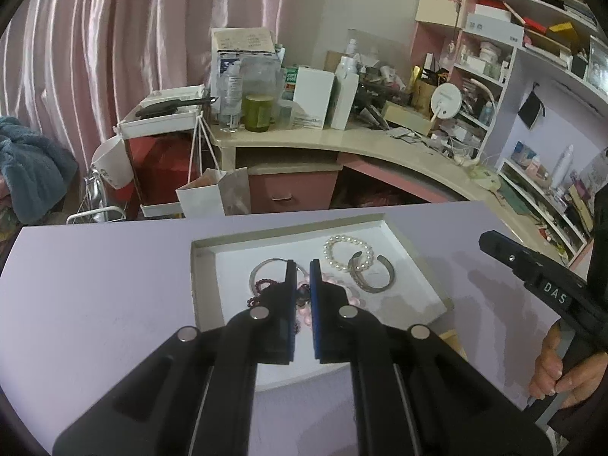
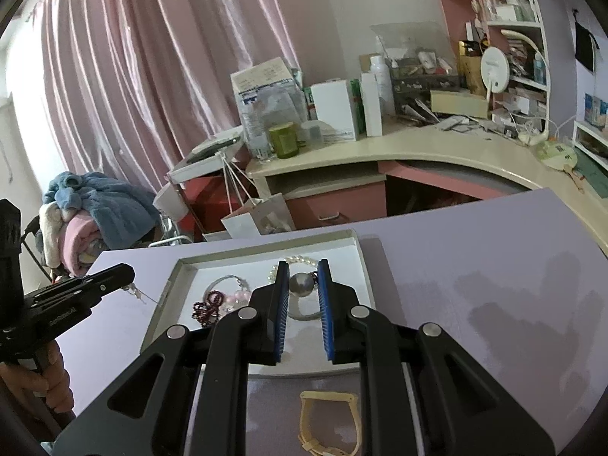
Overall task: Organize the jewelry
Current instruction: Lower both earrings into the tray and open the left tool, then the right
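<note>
Cuff (image 1: 372, 274) opening perhaps toward tray's (image 1: 205, 266) far-right corner

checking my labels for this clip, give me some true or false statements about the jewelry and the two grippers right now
1. The white pearl bracelet lies inside the shallow white tray. True.
2. The beige strap watch lies inside that tray. False: it lies on the lilac tabletop, outside the tray's near edge.
3. The right gripper has its fingers clamped on the pearl bracelet. False: its fingers stand apart and hold nothing.
4. The open silver cuff bangle overlaps the pearl bracelet. True.
5. The dark red bead bracelet sits on the tray's right side. False: it is on the left side in the right wrist view.
</note>
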Demonstrator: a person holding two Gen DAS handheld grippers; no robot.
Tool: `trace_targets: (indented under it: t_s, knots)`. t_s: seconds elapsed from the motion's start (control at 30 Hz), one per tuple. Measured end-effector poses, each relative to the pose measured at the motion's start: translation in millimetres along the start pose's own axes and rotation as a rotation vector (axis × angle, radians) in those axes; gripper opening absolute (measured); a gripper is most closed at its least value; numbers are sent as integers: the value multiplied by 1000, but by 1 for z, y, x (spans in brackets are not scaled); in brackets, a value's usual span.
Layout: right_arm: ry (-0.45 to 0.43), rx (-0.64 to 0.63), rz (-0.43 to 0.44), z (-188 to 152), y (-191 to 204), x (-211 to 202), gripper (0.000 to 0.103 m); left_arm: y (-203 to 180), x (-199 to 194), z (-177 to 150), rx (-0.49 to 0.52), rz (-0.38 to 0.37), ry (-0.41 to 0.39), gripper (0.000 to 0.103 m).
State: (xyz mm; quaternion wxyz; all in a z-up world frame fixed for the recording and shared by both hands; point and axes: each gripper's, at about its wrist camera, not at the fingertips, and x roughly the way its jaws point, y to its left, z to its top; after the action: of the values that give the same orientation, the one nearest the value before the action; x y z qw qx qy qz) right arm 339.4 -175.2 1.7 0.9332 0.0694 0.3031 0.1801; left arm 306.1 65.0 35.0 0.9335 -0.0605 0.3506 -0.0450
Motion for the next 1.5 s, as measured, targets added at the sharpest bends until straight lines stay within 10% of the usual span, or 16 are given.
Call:
trace_targets:
  t_s: [0.87,1.0,1.5]
  knots:
    - [81,-36,-24,-6,4,31,16,-4,41,3,-17,-31,55,8]
    - [86,-39,-17,-7,4,35,16,1,35,5,-40,-13,28,33]
    - [117,-67,12,-9,18,49,16,33,6,4,-119,64,-37,57]
